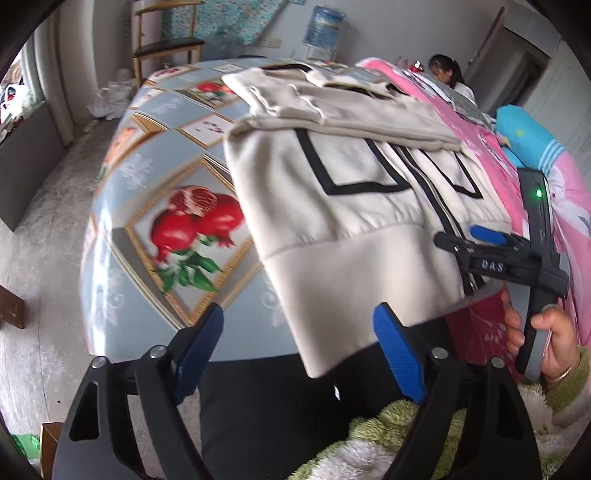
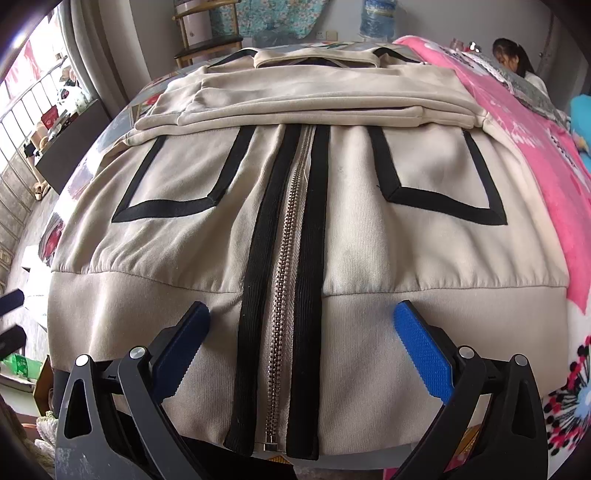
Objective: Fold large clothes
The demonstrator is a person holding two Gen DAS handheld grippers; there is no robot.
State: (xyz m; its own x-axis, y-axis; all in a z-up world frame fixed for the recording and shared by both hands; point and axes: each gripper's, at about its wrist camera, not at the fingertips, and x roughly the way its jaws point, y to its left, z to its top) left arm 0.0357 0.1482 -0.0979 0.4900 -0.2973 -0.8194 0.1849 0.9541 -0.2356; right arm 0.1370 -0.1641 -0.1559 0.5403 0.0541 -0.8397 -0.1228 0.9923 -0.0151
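Note:
A cream zip-up jacket (image 2: 369, 229) with black trim lies front-up on the table, its sleeves folded across the chest. Its silver zipper (image 2: 291, 221) runs down the middle to the waistband. My right gripper (image 2: 301, 312) is open just above the waistband, one blue pad on each side of the zipper. In the left wrist view the jacket (image 1: 332, 206) fills the right half, its hem corner hanging over the table's near edge. My left gripper (image 1: 299, 317) is open at that corner and its pads do not press on the cloth. A hand (image 1: 554, 339) holds the right gripper's handle.
A tablecloth with pomegranate pictures (image 1: 155, 177) covers the table left of the jacket. A pink blanket (image 2: 535, 166) lies along the jacket's right side. A wooden chair (image 1: 166, 48) and a water bottle (image 1: 325, 26) stand beyond the table. A person (image 1: 447, 74) sits at the far right.

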